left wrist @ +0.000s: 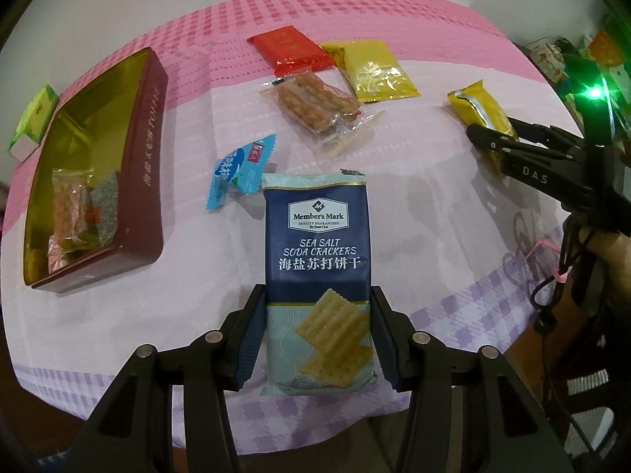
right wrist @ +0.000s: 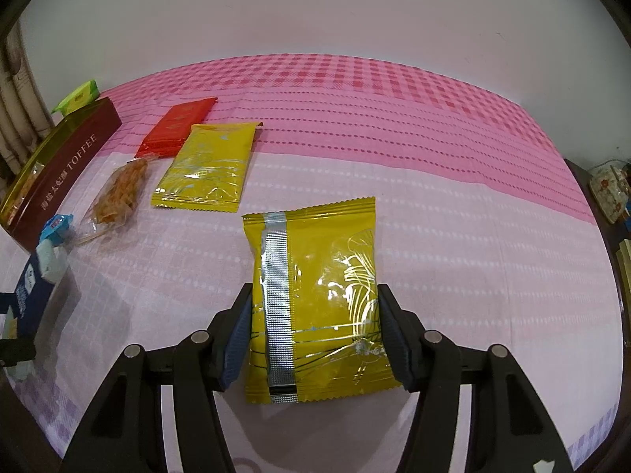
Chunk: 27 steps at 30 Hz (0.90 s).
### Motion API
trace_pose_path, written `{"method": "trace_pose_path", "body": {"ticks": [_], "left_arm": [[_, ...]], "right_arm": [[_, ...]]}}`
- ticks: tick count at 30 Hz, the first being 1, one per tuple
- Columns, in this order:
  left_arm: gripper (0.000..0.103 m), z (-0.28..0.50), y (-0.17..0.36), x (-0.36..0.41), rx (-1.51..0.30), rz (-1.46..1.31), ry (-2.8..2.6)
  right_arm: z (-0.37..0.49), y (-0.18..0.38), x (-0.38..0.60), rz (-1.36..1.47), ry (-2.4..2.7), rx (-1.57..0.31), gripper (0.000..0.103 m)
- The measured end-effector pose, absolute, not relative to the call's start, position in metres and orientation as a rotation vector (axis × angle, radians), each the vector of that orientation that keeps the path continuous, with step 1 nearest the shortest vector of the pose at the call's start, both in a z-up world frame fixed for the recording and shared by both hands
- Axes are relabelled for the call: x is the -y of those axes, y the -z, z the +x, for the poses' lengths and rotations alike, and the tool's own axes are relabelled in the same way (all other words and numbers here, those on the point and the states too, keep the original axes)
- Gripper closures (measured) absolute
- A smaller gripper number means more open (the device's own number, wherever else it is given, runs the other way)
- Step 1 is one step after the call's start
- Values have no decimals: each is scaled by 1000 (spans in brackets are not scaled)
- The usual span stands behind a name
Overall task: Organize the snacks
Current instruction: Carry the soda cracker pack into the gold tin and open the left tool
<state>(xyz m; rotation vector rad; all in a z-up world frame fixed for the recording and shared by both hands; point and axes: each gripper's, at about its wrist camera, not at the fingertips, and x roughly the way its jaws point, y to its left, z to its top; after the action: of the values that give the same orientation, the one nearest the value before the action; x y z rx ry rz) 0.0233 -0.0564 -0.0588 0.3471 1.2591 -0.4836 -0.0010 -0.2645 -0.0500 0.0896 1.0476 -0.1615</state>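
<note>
Gripping a "Member's Mark Sea Salt Soda Crackers" pack [left wrist: 317, 276], the left gripper [left wrist: 317, 339] squeezes it mid-frame; the right gripper [right wrist: 315, 335] pinches a gold pack [right wrist: 315, 299]; the "TOFFEE" tin [right wrist: 63, 173] sits left.

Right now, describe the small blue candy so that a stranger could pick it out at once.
Start at the dark red toffee tin on the left of the pink checked tablecloth. Just to its right, beside the top corner of the navy cracker pack held in the left gripper, lies the small blue candy. It alone is light blue, with twisted, crimped ends.
</note>
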Motion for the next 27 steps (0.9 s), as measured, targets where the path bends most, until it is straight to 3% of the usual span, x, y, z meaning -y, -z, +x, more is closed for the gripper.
{"method": "trace_pose_path", "body": {"ticks": [27], "left_arm": [[52,33,8,15,-1141,287,495]], "right_arm": [[-5,47,249,115,234,-1070,52]]}}
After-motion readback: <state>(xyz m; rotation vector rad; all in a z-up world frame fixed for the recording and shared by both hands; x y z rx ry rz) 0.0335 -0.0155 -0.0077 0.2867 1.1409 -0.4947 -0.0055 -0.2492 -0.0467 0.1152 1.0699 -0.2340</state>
